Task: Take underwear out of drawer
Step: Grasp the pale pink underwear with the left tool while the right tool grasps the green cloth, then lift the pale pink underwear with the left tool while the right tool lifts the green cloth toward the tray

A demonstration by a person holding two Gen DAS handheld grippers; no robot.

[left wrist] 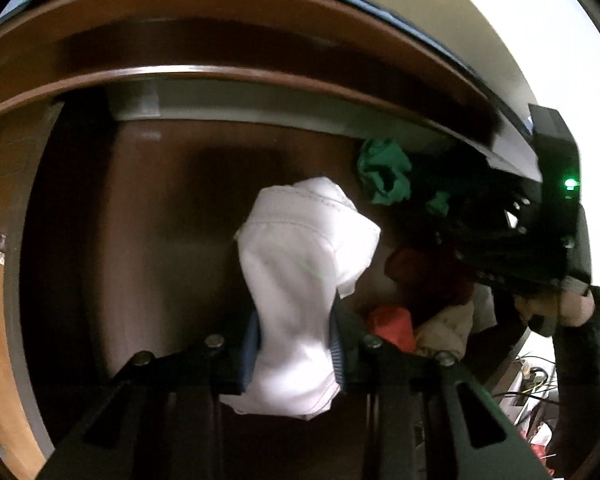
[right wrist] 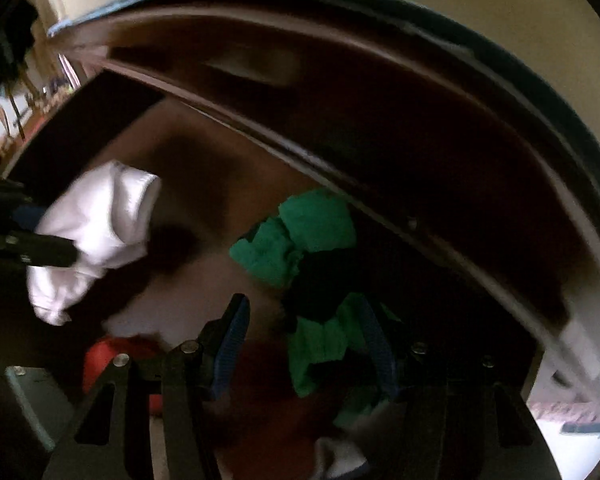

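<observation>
White underwear [left wrist: 300,248] hangs bunched between the blue pads of my left gripper [left wrist: 296,340], which is shut on it above the brown drawer floor [left wrist: 172,200]. The right wrist view shows the same white piece [right wrist: 100,216] held at the left by the left gripper [right wrist: 48,232]. My right gripper [right wrist: 304,344] stands open over the drawer's right side. Its blue pads are wide apart above a green garment [right wrist: 296,236] mixed with dark cloth. The green garment [left wrist: 384,176] lies at the drawer's back right.
A red garment [left wrist: 392,320], a dark red one [left wrist: 432,276] and a cream cloth [left wrist: 448,328] are piled at the drawer's right. The cabinet's brown front edge [left wrist: 260,76] overhangs the drawer's back. A gloved hand [left wrist: 548,308] and cables [left wrist: 540,380] show at the right.
</observation>
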